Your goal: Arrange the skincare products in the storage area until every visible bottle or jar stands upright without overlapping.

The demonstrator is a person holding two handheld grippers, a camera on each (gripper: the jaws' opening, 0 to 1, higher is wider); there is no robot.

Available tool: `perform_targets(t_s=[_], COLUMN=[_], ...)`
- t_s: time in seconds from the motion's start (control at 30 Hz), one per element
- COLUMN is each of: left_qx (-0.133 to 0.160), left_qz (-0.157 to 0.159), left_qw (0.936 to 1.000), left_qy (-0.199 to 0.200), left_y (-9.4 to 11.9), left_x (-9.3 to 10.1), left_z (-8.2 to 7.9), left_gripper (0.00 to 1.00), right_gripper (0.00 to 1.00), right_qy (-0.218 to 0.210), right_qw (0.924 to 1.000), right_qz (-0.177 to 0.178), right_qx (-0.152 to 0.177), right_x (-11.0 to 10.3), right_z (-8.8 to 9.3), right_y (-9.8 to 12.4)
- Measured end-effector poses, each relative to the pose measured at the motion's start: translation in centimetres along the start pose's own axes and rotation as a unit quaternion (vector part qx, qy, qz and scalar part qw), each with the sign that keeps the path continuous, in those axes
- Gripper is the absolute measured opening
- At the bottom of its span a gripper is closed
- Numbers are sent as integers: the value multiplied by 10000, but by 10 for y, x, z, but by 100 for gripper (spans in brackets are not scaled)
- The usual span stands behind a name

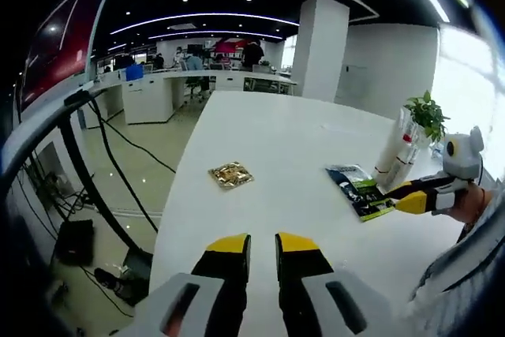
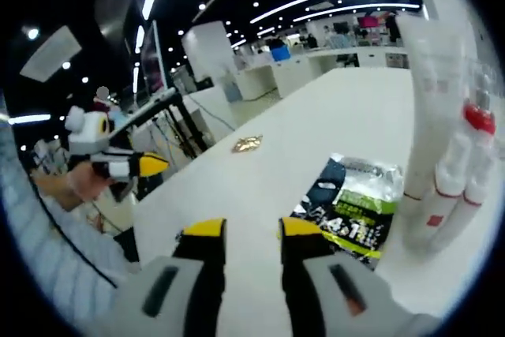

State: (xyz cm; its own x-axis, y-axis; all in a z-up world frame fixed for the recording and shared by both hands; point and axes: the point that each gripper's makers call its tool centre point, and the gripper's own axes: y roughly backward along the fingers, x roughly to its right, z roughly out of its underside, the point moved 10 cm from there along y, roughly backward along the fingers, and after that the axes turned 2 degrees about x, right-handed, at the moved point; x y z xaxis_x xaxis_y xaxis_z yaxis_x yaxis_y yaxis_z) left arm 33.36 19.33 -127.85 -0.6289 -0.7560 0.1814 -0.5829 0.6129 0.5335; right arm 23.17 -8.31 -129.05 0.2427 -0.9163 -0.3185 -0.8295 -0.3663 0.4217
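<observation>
Nothing is being gripped yet, so this looks like the approach before the first pick: the tall white tubes and bottles with red bands and a red cap [image 2: 454,171] are standing together at about three o'clock in the right gripper view, close against one another on the long white table [image 2: 316,132], with a flat green-and-black printed sachet [image 2: 351,207] lying just beside their bases. The right gripper [image 2: 252,230] is hovering low over the tabletop, its yellow-tipped jaws standing a narrow gap apart with nothing between them, and pointing past the sachet's left edge. The next move probably calls for swinging toward three o'clock and closing on one bottle without knocking its neighbours. In the left gripper view the left gripper [image 1: 263,244] is likewise holding nothing, jaws narrowly parted, aiming up the table; a small crinkled gold foil packet [image 1: 230,174] is lying at about eleven o'clock ahead of it, and the white bottles [image 1: 397,155] are standing at three o'clock beside a potted green plant [image 1: 427,114].
</observation>
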Motion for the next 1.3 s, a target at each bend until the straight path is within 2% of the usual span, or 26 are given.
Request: perform_targets(t_s=[0.17,0.23,0.37,0.67,0.8,0.97,1.3], left_qx=[-234,-490,-636,-1089,-1306,-1494,-1591], left_qz=[169,263,517,872,1018,1078,1121], left_qw=[9995,9983,9956,9892,9858,9828,9808], left_qy=[106,168,462,442,264,98,-105], left_y=[2,2,1,-5,-6,-10,-14], left_x=[1,2,3,15,22,31,36], left_z=[10,15,22,39,43,49,53], left_gripper=[12,12,12,7,7,6,1], right_gripper=[25,25,25,25,25,25,25], right_qy=[-6,117,277,377,465,520,579], right_qw=[9993,9972,9944,9873,9844,9796,9758], right_qz=[-295,-521,-684,-1063,-1197,-1274,-1273], right_qx=[-230,-531,-752,-1118,-1203,-1467,-1678], right_x=[-9,-16,-23,-37,-42,-44,-47], right_z=[3,9,14,19,22,29,33], right_y=[-10,-16,-23,-36,-38,-40,-45])
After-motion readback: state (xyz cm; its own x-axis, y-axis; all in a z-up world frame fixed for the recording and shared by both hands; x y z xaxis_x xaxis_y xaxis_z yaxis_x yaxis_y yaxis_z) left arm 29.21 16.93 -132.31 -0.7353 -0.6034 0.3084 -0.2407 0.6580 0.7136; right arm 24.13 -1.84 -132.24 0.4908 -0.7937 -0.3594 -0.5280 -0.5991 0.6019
